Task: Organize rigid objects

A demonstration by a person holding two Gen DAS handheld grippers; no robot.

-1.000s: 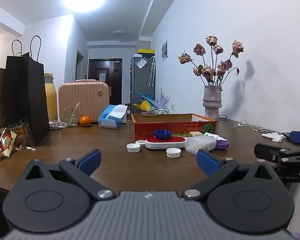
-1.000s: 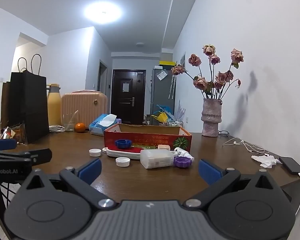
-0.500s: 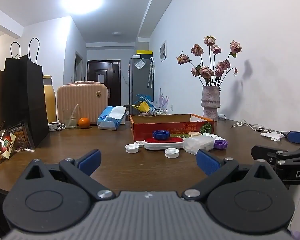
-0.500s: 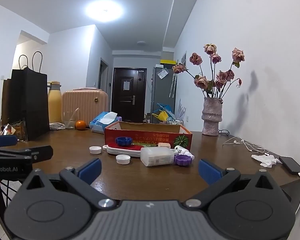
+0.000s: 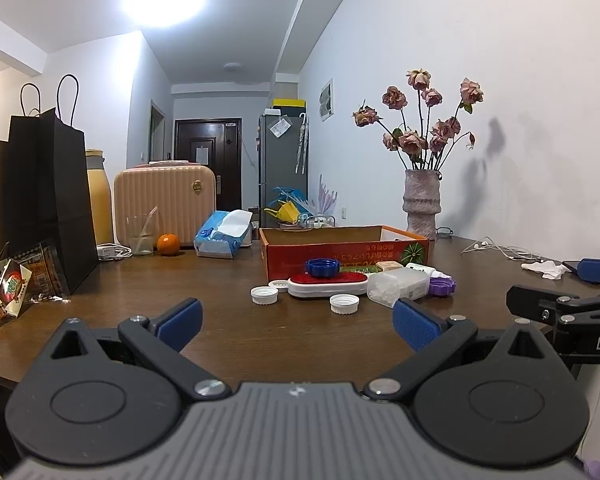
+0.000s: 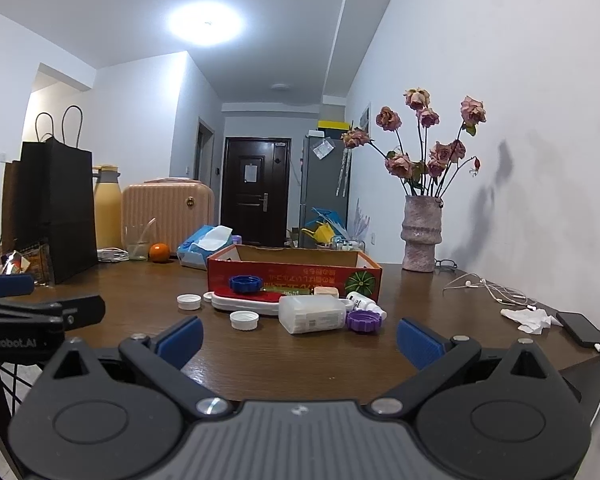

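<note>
A red cardboard box stands open on the brown table. In front of it lie a white-and-red oblong case with a blue cap on top, a clear plastic box, a purple cap, a small white bottle and white caps. My left gripper and my right gripper are both open and empty, well short of the objects.
A black paper bag, snack packets, a yellow bottle, a pink case, a glass, an orange and a tissue pack stand at the left and back. A flower vase, earphones, tissue and a phone are at the right.
Both grippers have drifted slightly; the views shift a little, with the objects sitting a bit higher in the frame. Nothing was grasped or moved.
</note>
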